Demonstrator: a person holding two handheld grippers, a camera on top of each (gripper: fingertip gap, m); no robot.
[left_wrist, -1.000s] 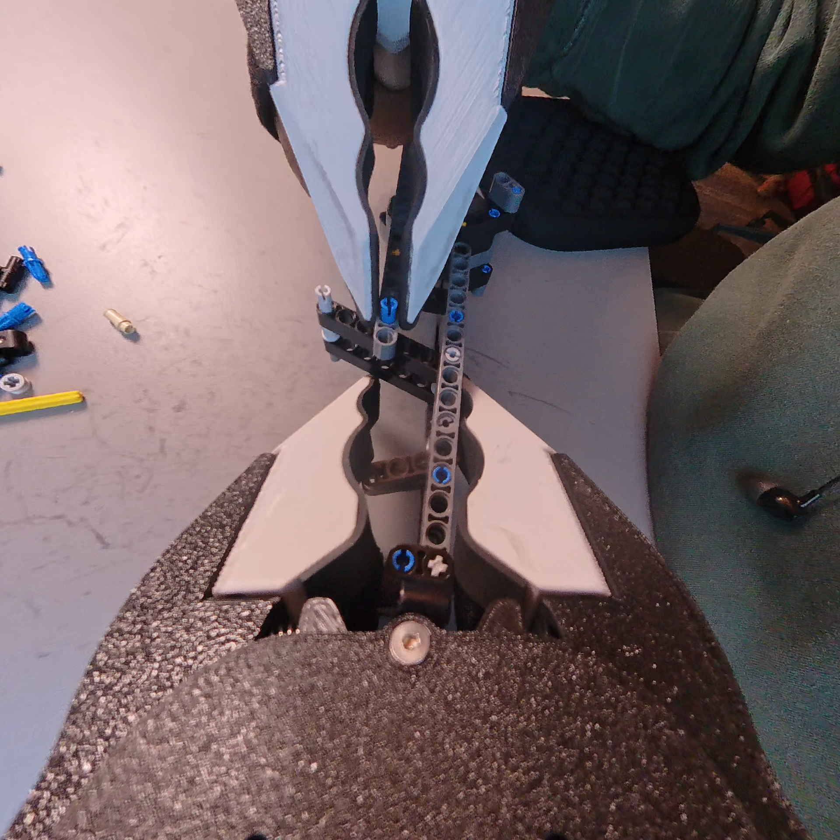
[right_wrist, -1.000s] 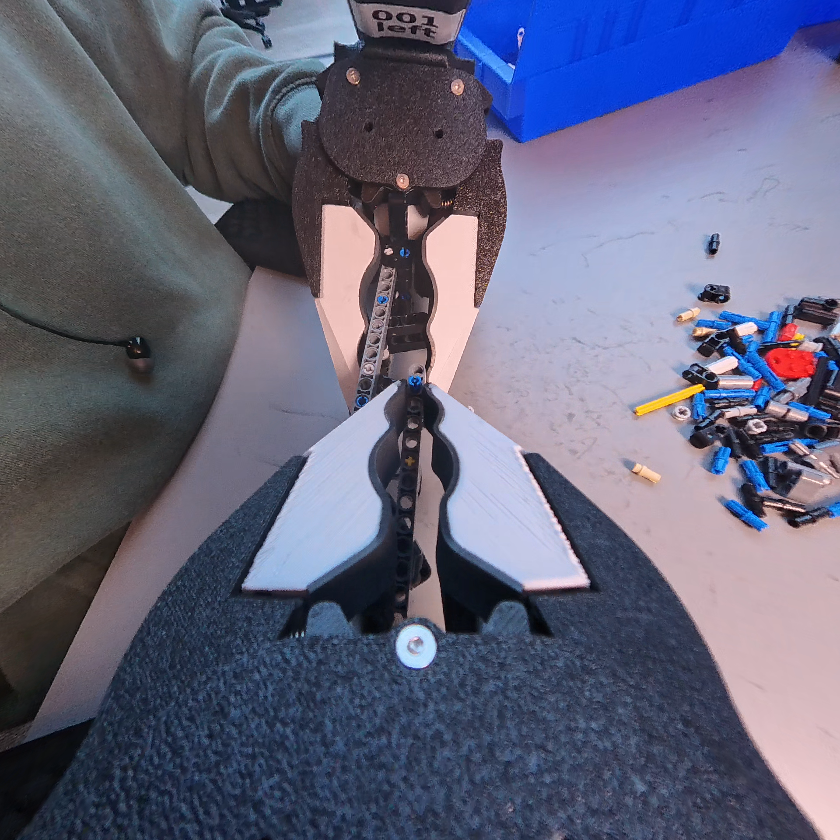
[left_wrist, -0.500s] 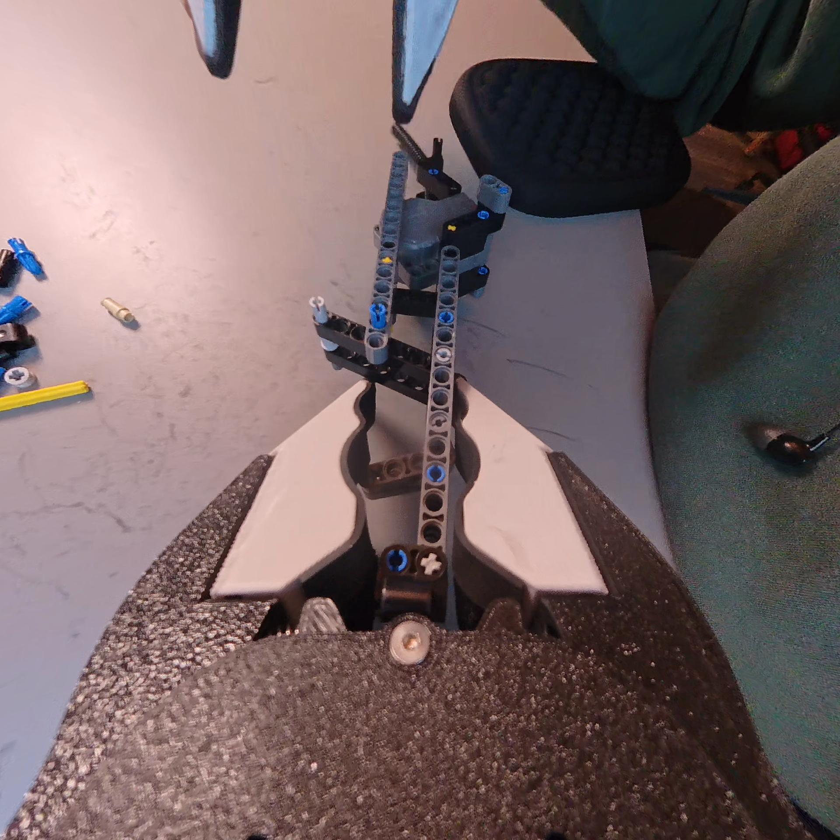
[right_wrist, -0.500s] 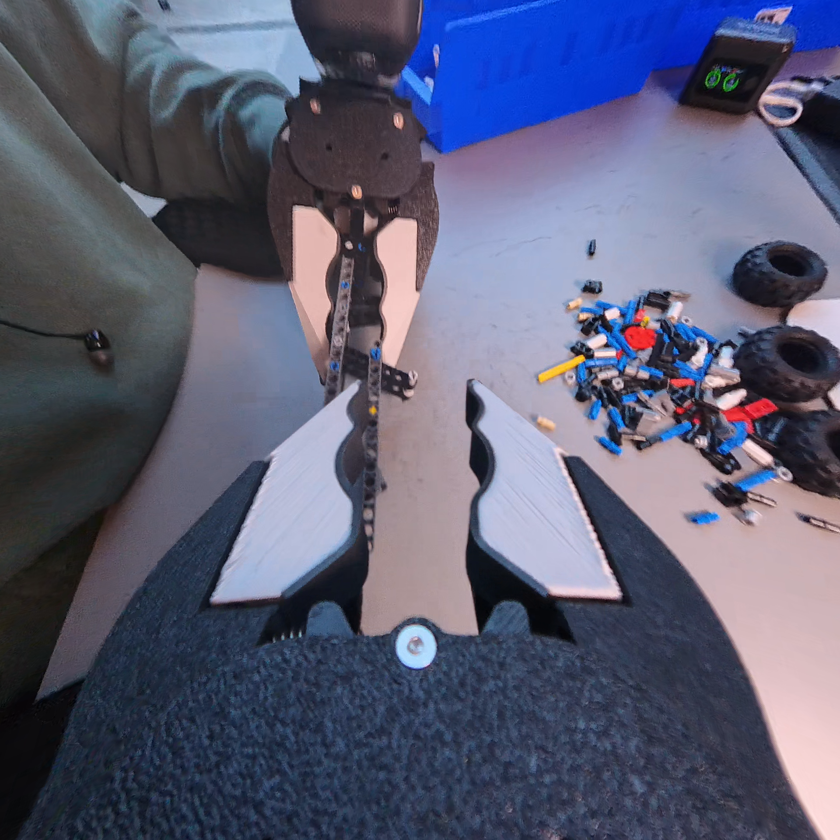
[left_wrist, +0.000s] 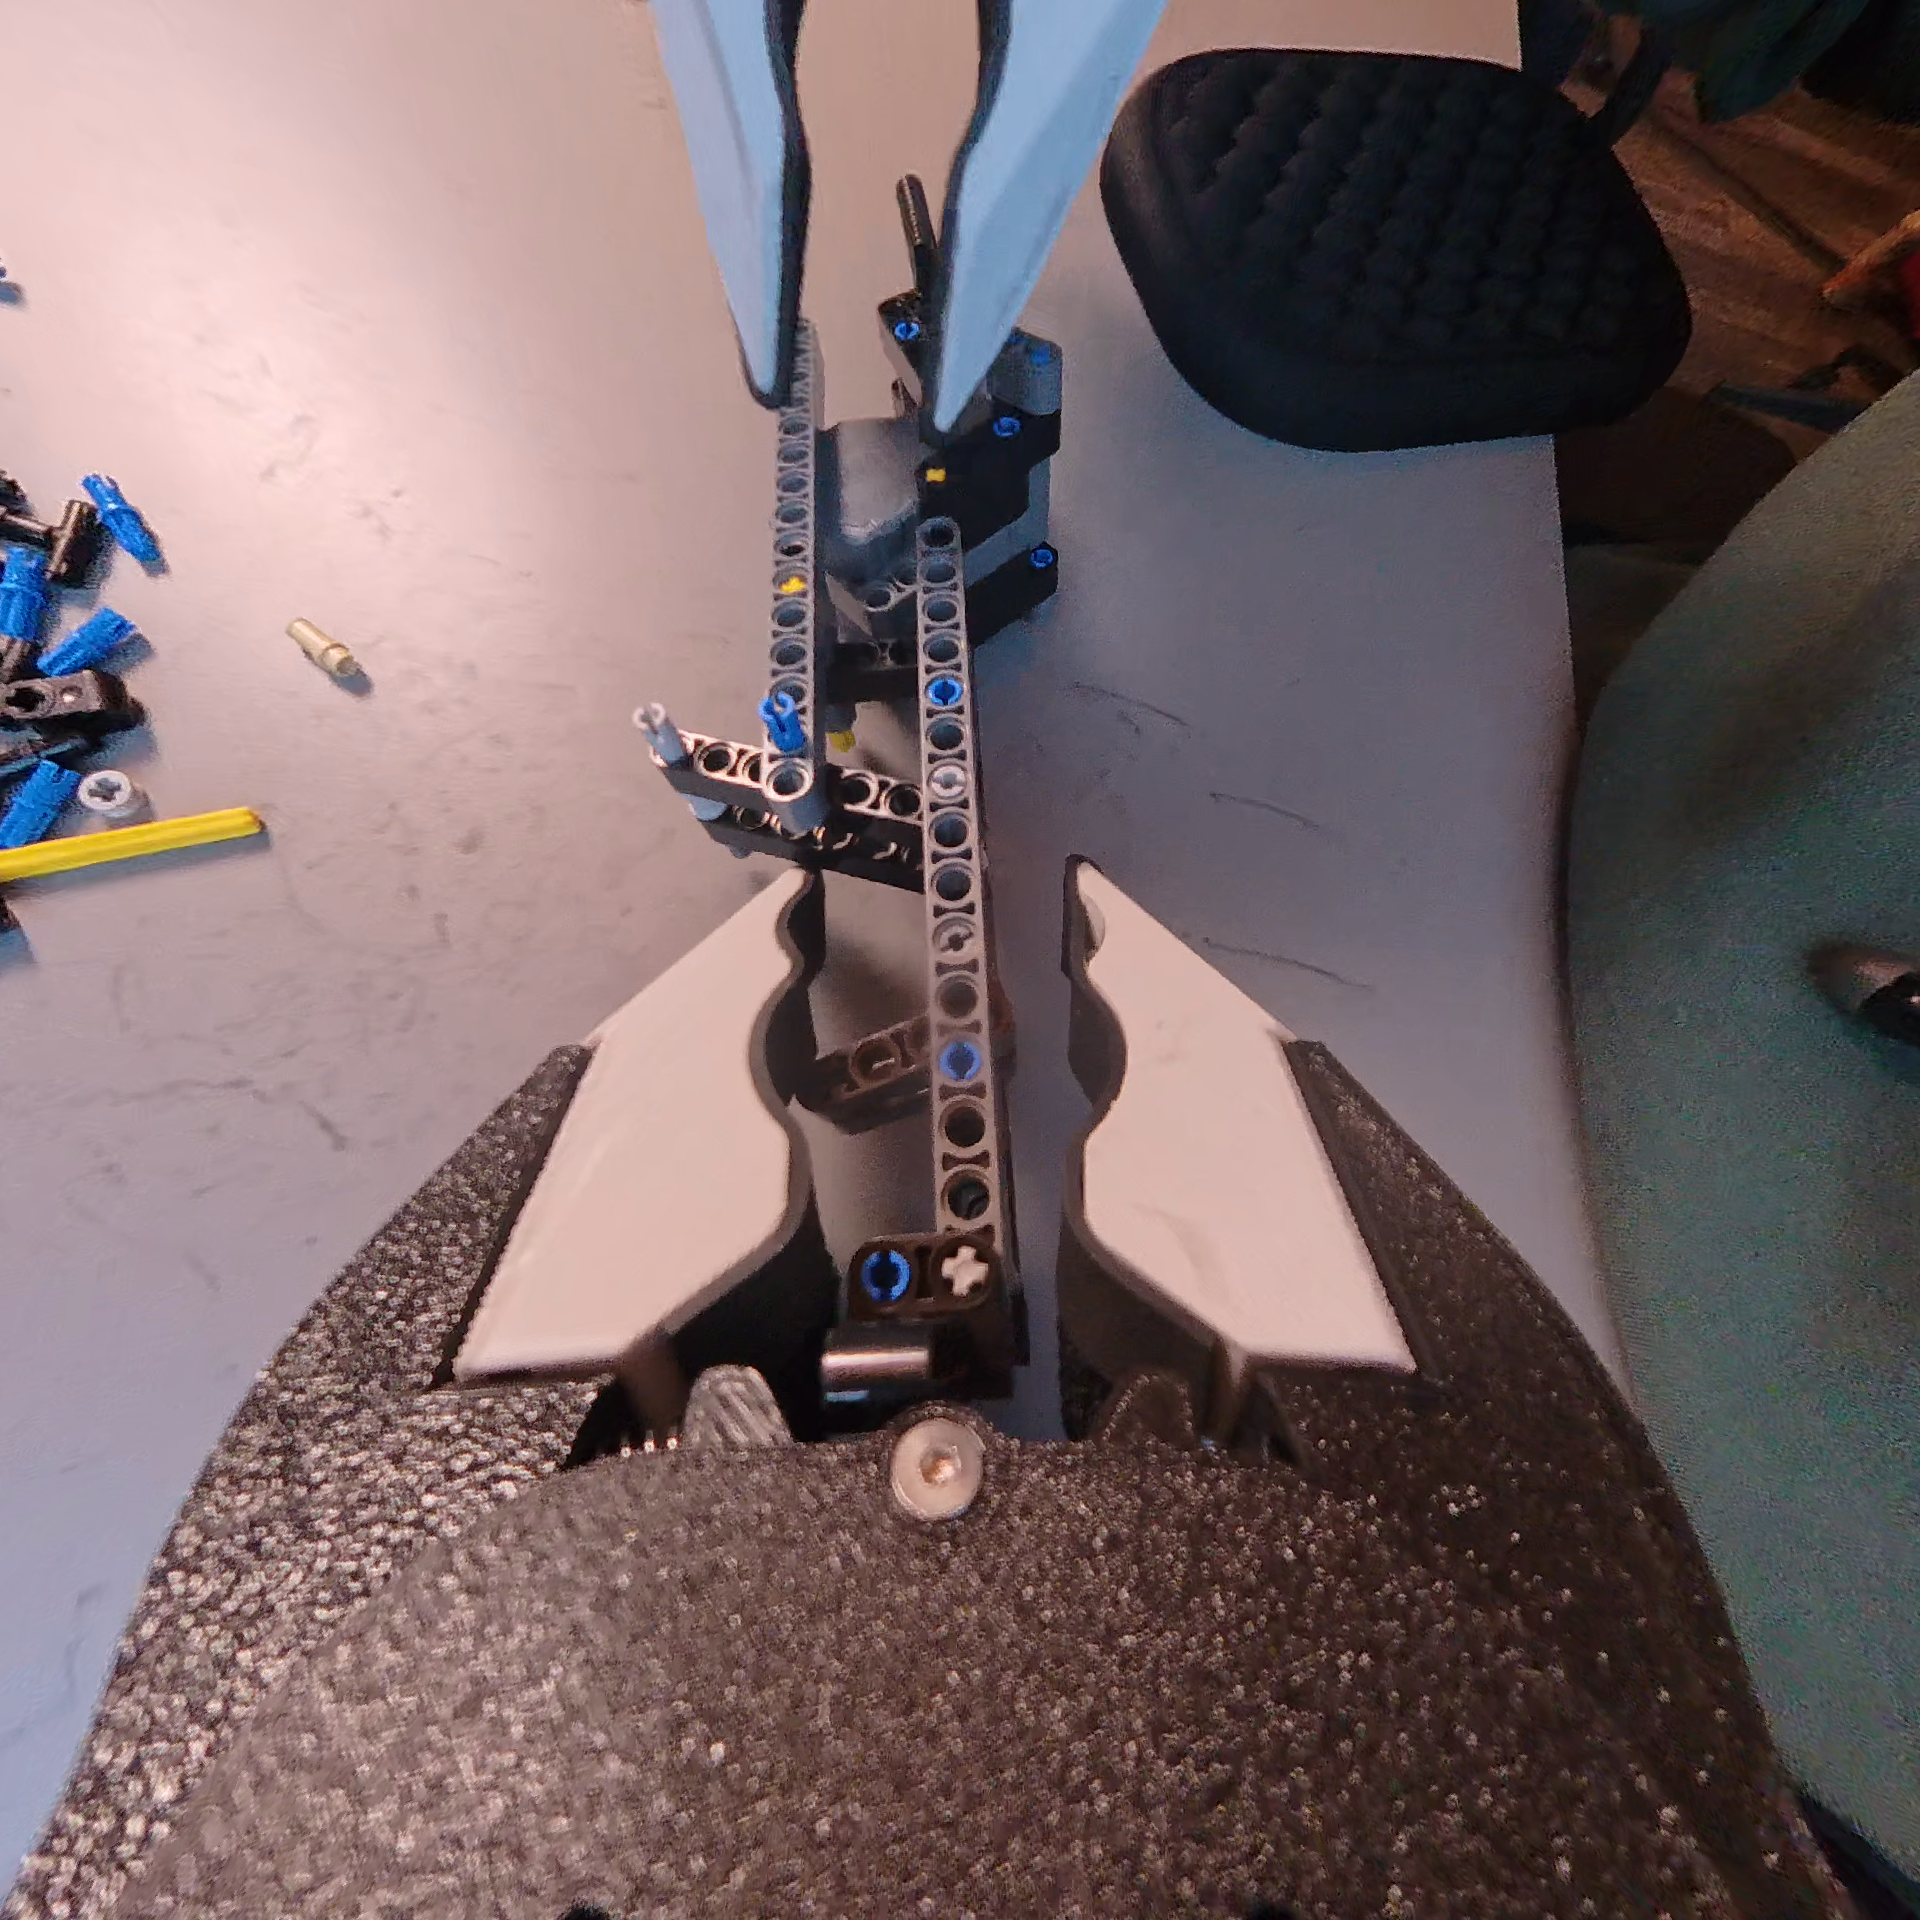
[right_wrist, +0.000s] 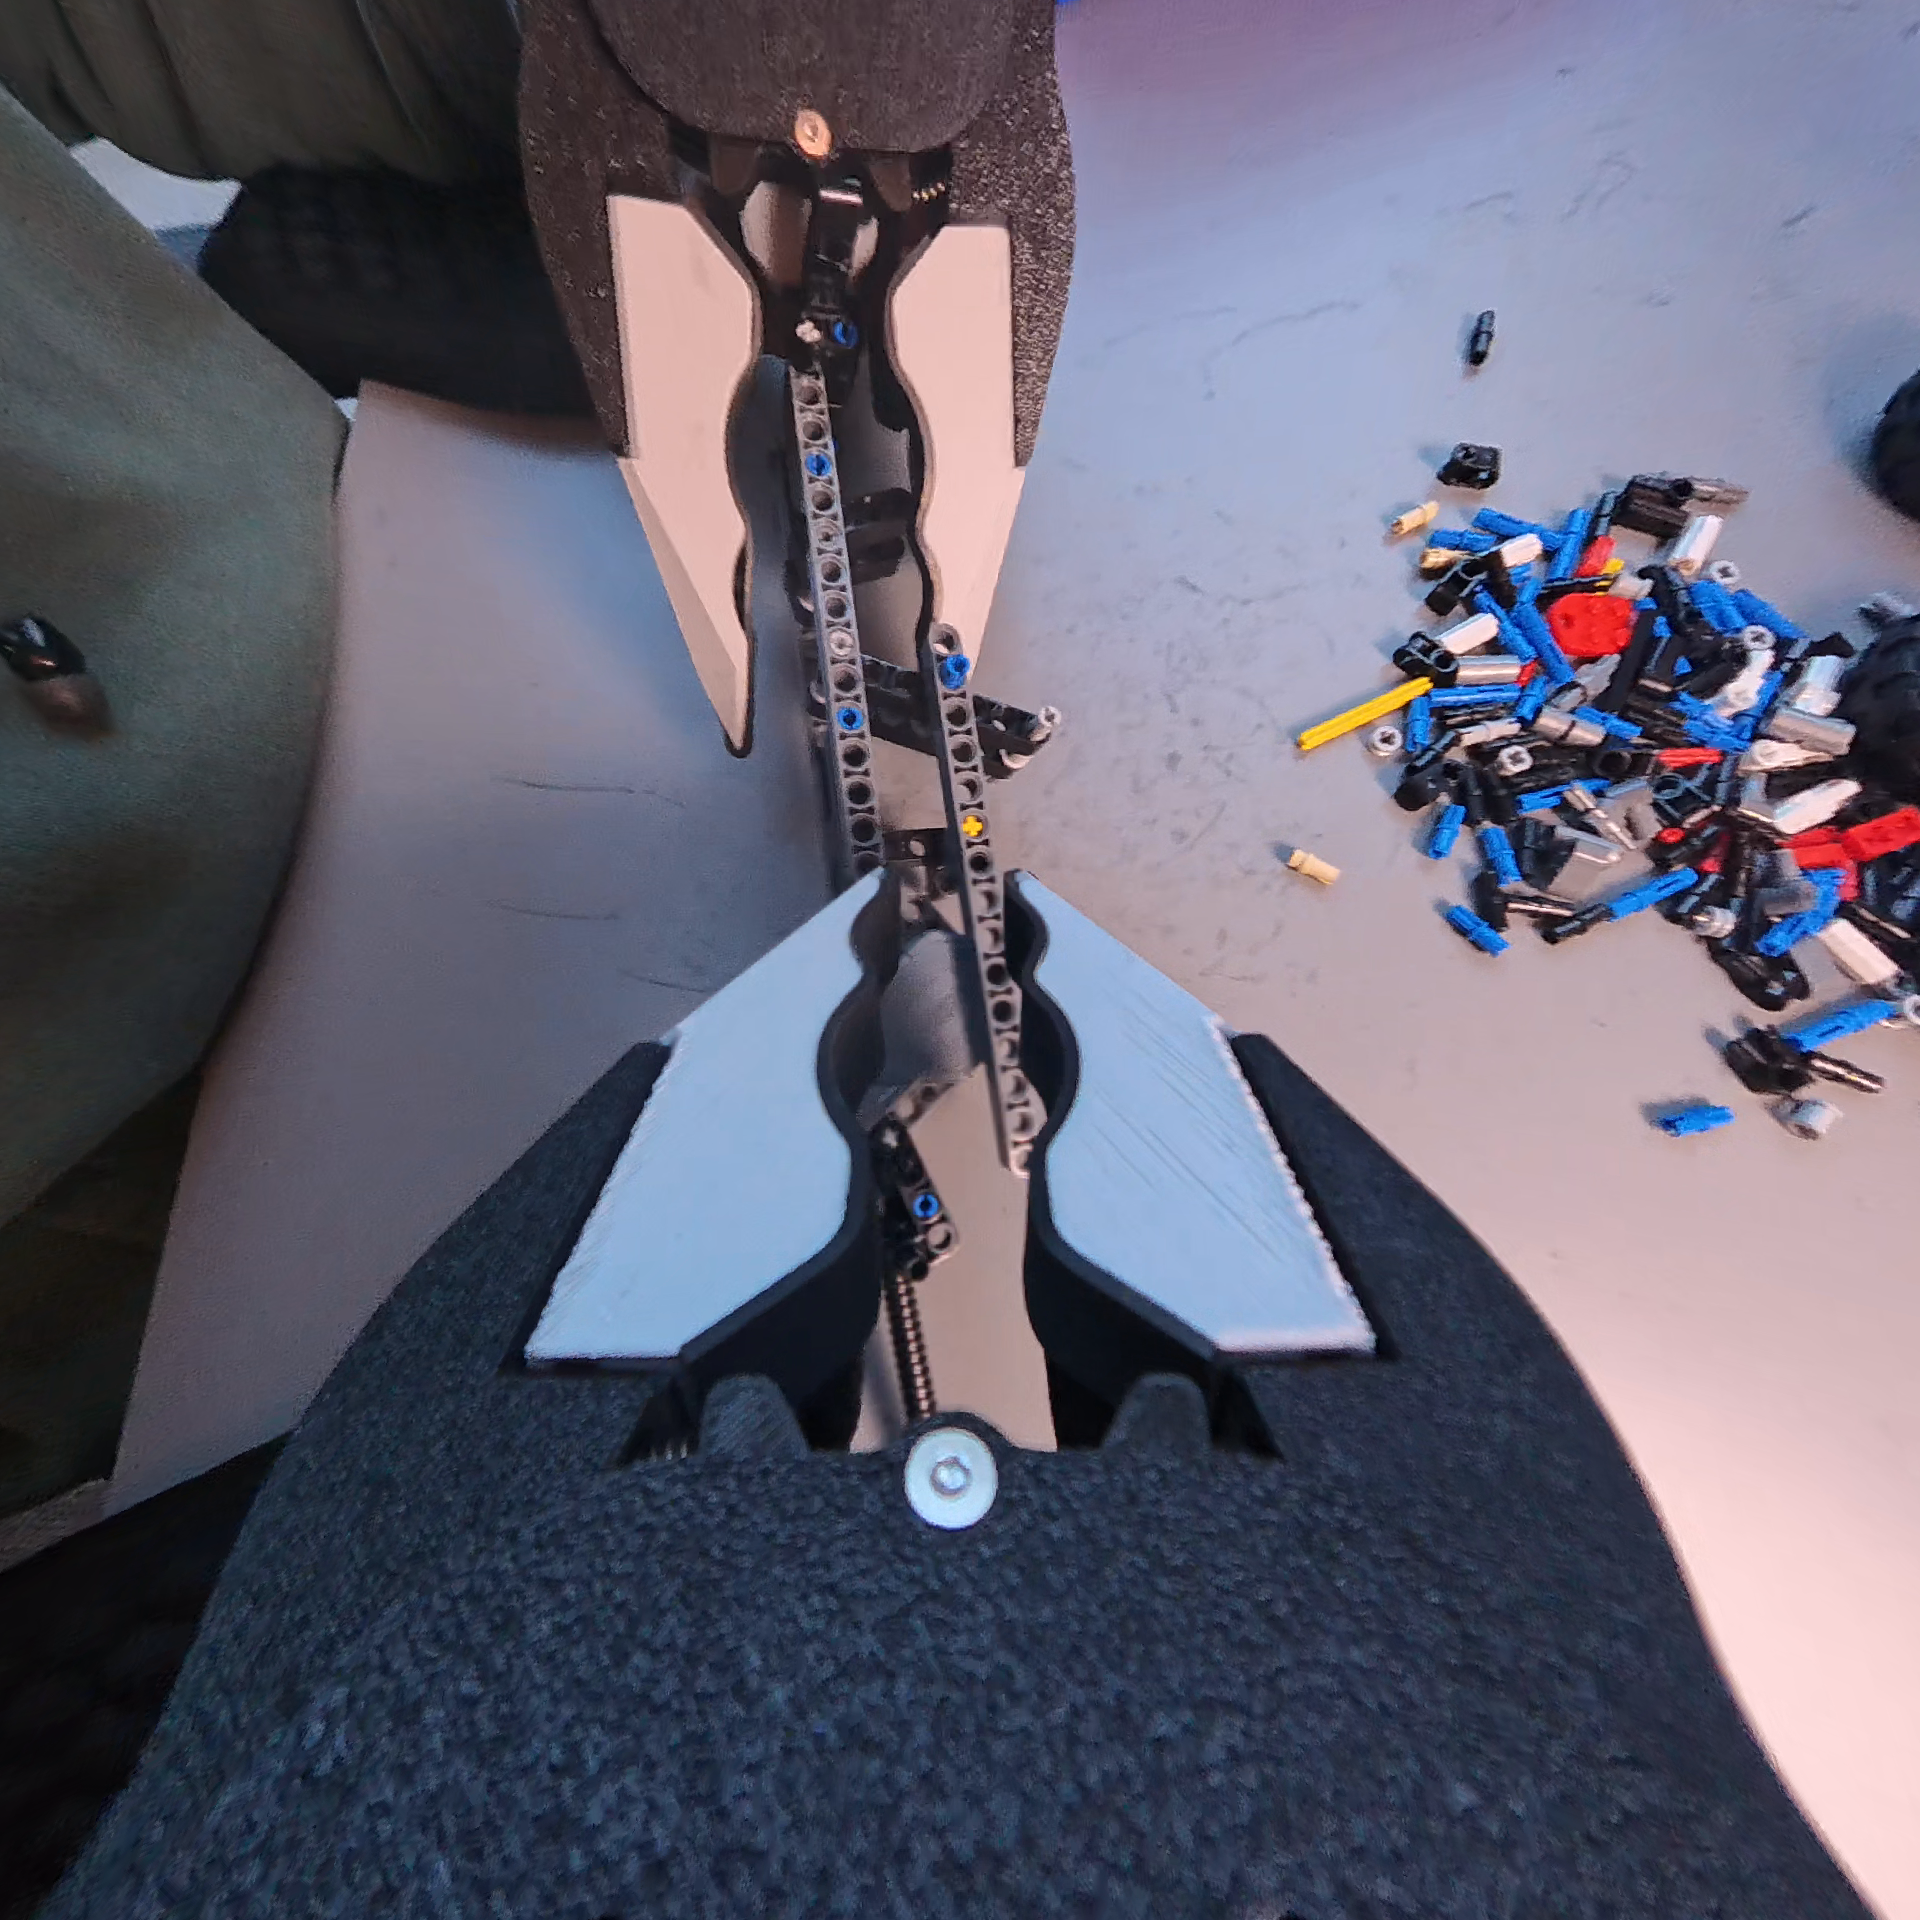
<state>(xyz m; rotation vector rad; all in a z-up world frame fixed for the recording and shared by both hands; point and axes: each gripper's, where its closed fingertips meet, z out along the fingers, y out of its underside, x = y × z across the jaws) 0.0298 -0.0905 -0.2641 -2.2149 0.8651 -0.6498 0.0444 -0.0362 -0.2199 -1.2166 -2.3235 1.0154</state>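
At the table (left_wrist: 416, 312) edge, the part-built beam frame (left_wrist: 951, 831) lay between both grippers, the left gripper (left_wrist: 935, 873) released with fingers clear of the near beam, the right gripper (right_wrist: 945, 883) set narrowly round the far end, grip unclear, and loose parts (right_wrist: 1642, 727) piled well apart.

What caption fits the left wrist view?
Open left gripper astride grey beam of brick frame; right gripper open opposite.

Hobby or lab workbench: grey tabletop (right_wrist: 1351, 260), heap of loose building-kit pins (right_wrist: 1621, 707), office chair armrest (left_wrist: 1382, 239)
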